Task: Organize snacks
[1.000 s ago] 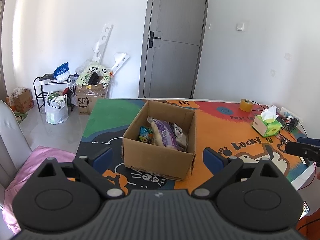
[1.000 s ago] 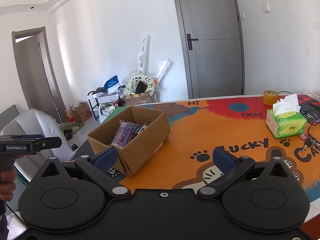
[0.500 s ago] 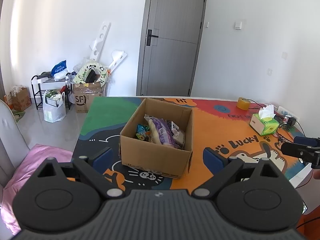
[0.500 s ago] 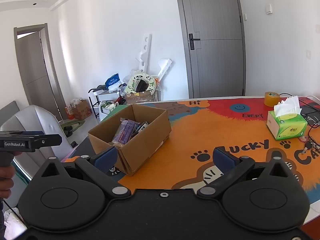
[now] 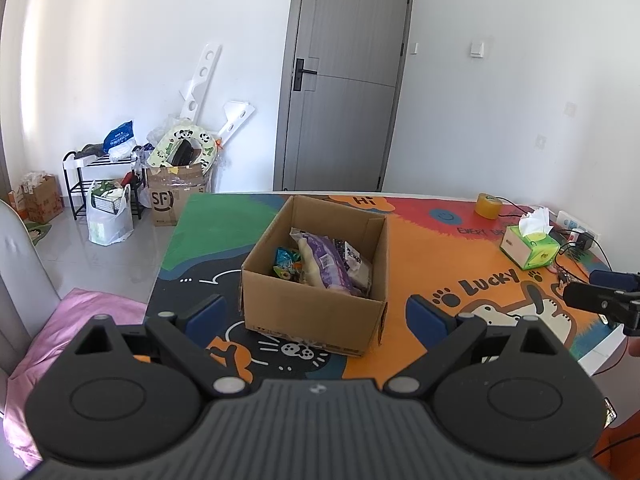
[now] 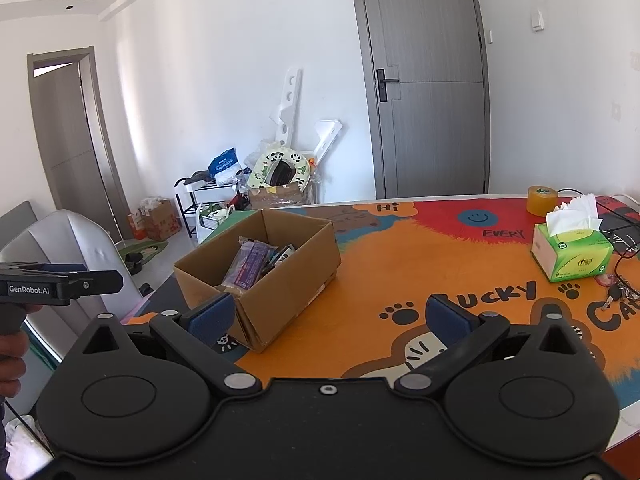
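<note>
Snacks (image 5: 324, 266) sit packed in the cardboard box (image 5: 316, 312) on the counter (image 6: 400, 264); we judge the task nearly finished.
We hold left gripper (image 5: 316, 312) and right gripper (image 6: 326, 316) spread wide and empty, above the counter's near edge; next we likely check for strays.

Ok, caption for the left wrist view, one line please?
Open left gripper facing a cardboard box of snack packets on a colourful cartoon table mat, tissue box off to the right.
</note>
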